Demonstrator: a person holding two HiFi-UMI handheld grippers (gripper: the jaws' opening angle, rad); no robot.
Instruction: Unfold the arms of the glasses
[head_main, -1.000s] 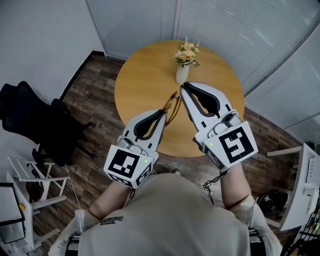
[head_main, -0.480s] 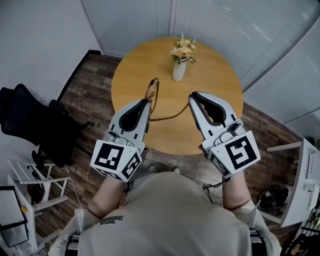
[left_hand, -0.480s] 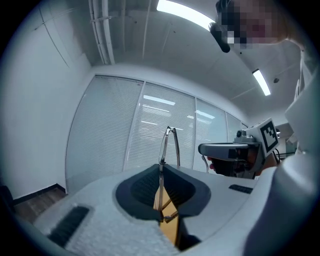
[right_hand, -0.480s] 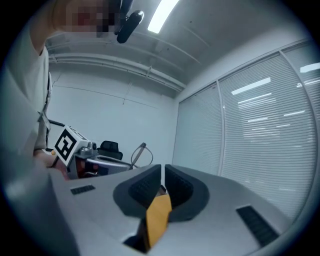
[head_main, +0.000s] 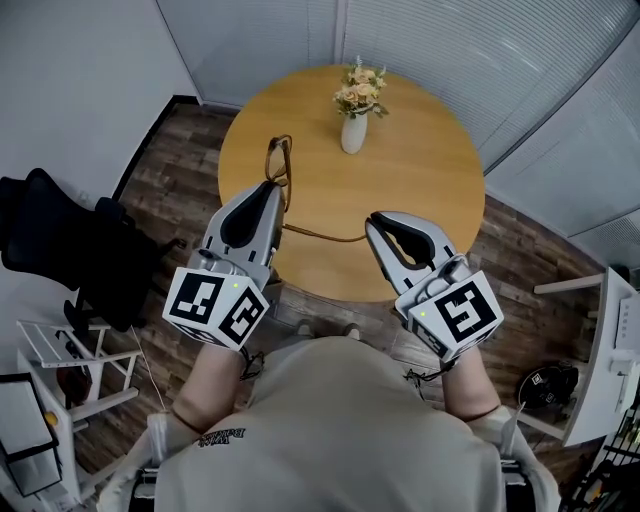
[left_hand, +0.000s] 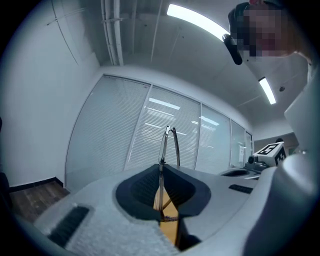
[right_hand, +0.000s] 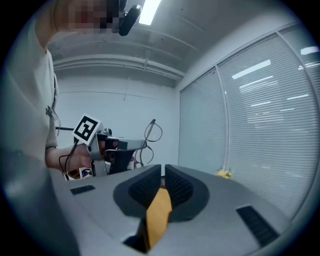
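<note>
Left tool (head_main: 272, 188): your jaws pinch the glasses (head_main: 282, 160) at the frame.
Glasses: held over the desk (head_main: 420, 180) near its left edge, one arm reaching toward your right tool (head_main: 375, 222).
Right tool: jaws almost together; you cannot tell whether they grip the arm.

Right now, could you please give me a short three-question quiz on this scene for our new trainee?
1. True or false: the left tongs are shut on the glasses.
2. What stands on the round table? A) a mug B) a vase of flowers C) a laptop
3. Toward which tongs does the swung-out arm of the glasses reach?
Key: 1 true; 2 B; 3 the right tongs.
</note>
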